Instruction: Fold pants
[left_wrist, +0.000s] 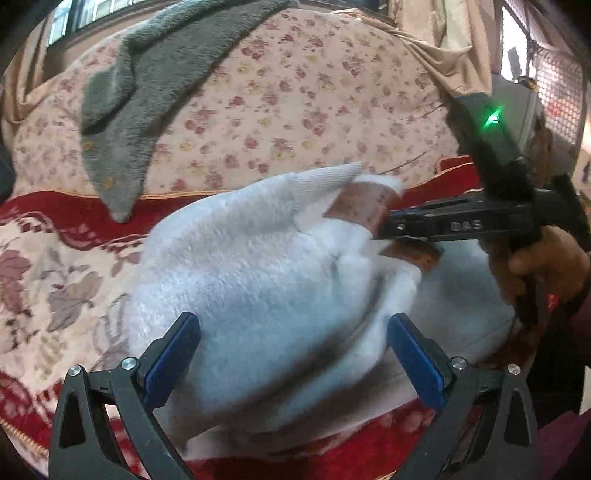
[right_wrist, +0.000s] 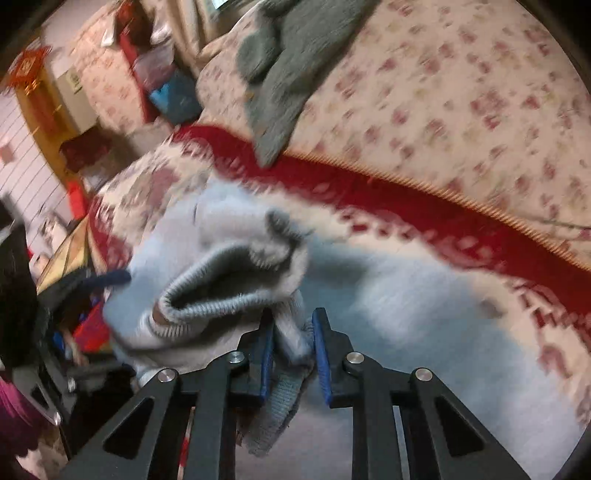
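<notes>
White fleece pants (left_wrist: 258, 280) lie bunched on the red floral bedspread (left_wrist: 44, 266); they also show in the right wrist view (right_wrist: 388, 295). My left gripper (left_wrist: 293, 350) is open, its blue pads wide apart over the white fabric, holding nothing. My right gripper (right_wrist: 293, 354) is shut on a ribbed cuff (right_wrist: 291, 332) of the pants and lifts it off the bed; the cuff opening gapes to its left. In the left wrist view the right gripper (left_wrist: 384, 229) comes in from the right, clamped on the cuff end near a brown patch (left_wrist: 362, 206).
A grey fleece garment (left_wrist: 140, 96) lies on the pink flowered cover (left_wrist: 295, 92) at the back. The bed's left edge, with boxes and clutter (right_wrist: 74, 155) on the floor, shows in the right wrist view. A window (left_wrist: 554, 85) is at the right.
</notes>
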